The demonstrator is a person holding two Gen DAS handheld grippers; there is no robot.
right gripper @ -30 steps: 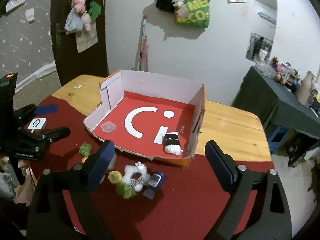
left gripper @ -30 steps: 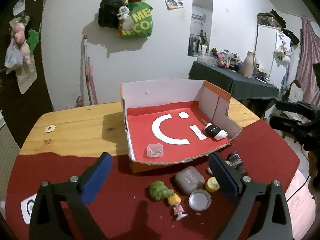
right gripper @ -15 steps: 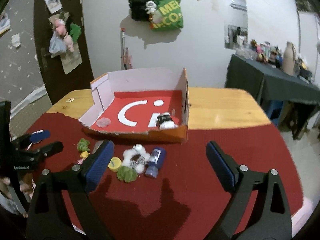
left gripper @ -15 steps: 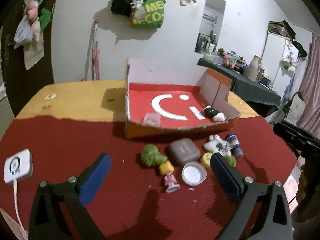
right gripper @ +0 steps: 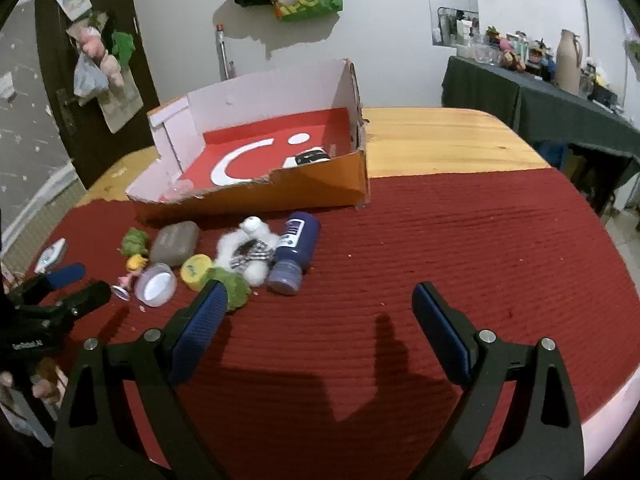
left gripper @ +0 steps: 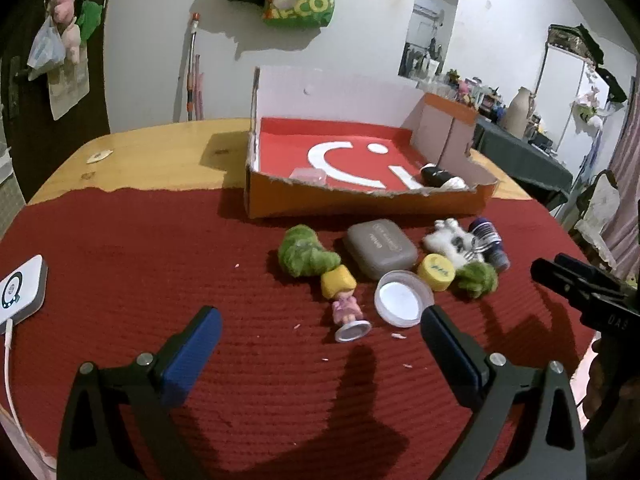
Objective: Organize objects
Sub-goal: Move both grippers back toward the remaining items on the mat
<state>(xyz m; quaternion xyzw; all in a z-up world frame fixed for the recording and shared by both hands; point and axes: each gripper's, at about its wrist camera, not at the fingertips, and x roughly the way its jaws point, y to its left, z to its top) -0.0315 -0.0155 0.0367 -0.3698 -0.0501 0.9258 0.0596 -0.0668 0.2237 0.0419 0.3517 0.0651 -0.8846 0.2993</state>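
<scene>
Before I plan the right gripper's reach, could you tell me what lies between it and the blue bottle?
In the right wrist view, only bare red mat separates the right gripper from the blue bottle.

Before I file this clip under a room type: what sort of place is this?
Probably a lived-in home room: a wooden table with a red mat, a green shopping bag hung on the wall, a cluttered side table.

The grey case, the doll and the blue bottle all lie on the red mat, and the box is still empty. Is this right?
Not quite: the box is not empty. The left wrist view shows a black-and-white roll and a small clear container inside. The grey case, doll and blue bottle do lie on the red mat.
</scene>
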